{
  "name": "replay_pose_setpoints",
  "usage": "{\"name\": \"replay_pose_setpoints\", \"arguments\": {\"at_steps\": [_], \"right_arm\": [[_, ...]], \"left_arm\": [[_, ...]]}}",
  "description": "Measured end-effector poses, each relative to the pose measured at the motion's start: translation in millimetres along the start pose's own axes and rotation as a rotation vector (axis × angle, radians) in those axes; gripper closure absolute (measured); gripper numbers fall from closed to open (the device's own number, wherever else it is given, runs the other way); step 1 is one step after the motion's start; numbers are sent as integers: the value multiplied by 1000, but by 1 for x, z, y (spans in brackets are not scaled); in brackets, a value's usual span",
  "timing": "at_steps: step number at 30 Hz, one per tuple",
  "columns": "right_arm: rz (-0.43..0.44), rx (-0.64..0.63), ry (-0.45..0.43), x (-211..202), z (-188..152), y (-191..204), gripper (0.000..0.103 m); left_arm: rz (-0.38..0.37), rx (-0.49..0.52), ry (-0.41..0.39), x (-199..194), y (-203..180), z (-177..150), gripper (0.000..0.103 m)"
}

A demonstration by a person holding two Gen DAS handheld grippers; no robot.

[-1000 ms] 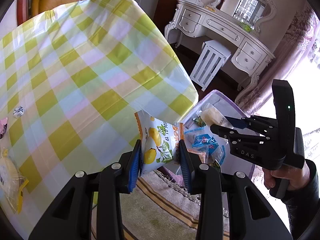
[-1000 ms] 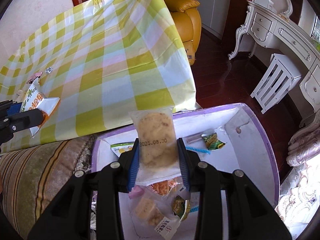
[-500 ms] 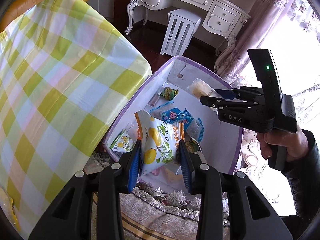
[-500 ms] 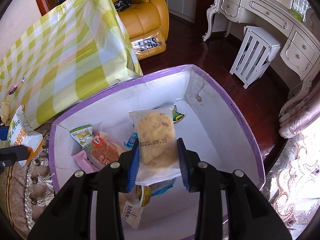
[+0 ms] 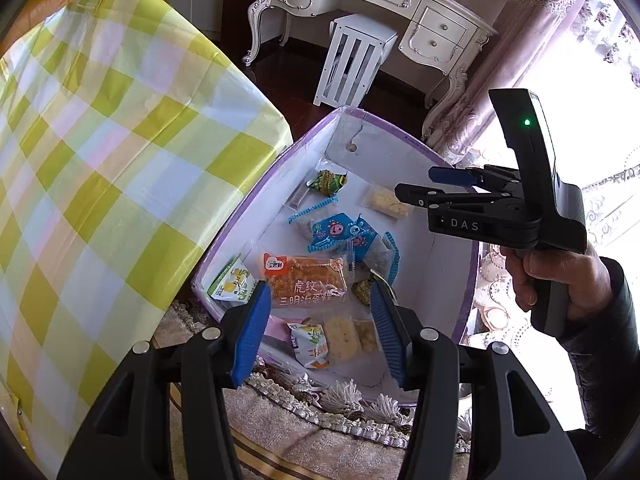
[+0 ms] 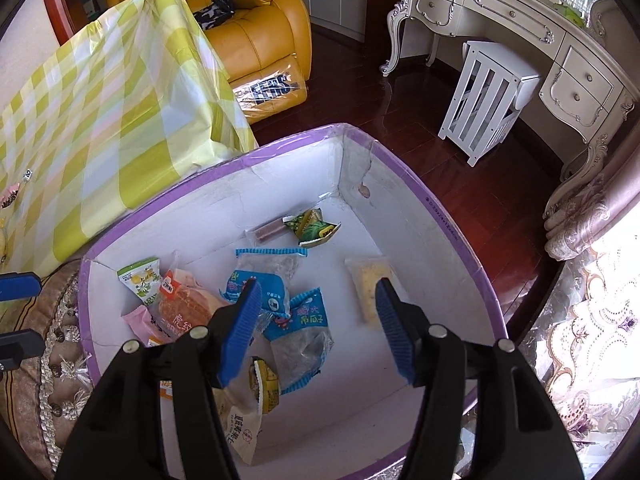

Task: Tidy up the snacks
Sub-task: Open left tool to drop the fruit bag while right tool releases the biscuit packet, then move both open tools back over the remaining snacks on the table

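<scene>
left gripper [image 5: 320,330]: jaws wide, nothing in them, hanging over the near rim of the box
right gripper [image 6: 318,330]: jaws wide too, empty, over the box's middle
box [image 6: 400,160]: purple rim, white walls; its far right floor is bare
snacks: all in the box
blue packs [image 6: 298,314]: two
pale cake pack [image 6: 370,286]: one, lying alone by the right wall
tablecloth [image 5: 100,152]: edge touches the box's left rim

a dark red polished wood floor [image 6: 404,92] reflects daylight. an ornate cream dressing table [image 6: 520,20] with drawers stands along the far wall, a white slatted stool [image 6: 486,100] tucked just before it. a yellow leather armchair [image 6: 256,28] sits behind a table draped in a yellow-green checked cloth [image 5: 100,160]. pink floral curtains [image 5: 532,40] frame a bright window.
</scene>
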State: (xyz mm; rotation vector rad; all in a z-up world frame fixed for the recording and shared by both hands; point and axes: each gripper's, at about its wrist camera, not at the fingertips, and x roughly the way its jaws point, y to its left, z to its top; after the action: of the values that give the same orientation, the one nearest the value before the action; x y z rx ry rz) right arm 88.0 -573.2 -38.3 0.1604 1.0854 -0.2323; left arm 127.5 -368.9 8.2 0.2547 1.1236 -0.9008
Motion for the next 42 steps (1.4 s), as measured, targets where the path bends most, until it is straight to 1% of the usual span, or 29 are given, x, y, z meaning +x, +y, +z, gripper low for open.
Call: {"name": "replay_pose_setpoints", "arguments": {"at_steps": [3,7,11,15,22,27,30,37,42], "right_arm": [[12,-5,-6,-2,2,6,36],[24,-27,-10,-4,8,20,32],[41,-61,-28,-11,16,40,27],[62,-100,-38,-16,24,65,27],[125,-173,-46,-21,36,119,27],[170,-238,-46,-25,41,163,27],[192,-272,-48,-28,42,188,27],[255,-351,-42,-31,44,246,26],[284,-395,-36,-32,44,282,26]], "left_arm": [[3,-12,-12,-3,3,0,48],[7,-32,-39,-10,11,-1,48],[22,-73,-72,-20,27,-5,48],[56,-116,-105,-34,46,-11,48],[109,-234,-168,-64,94,-34,47],[168,-314,-218,-92,129,-60,47],[203,-376,-247,-111,152,-81,47],[311,-544,-323,-162,215,-140,47],[390,-651,-370,-196,254,-179,48]]}}
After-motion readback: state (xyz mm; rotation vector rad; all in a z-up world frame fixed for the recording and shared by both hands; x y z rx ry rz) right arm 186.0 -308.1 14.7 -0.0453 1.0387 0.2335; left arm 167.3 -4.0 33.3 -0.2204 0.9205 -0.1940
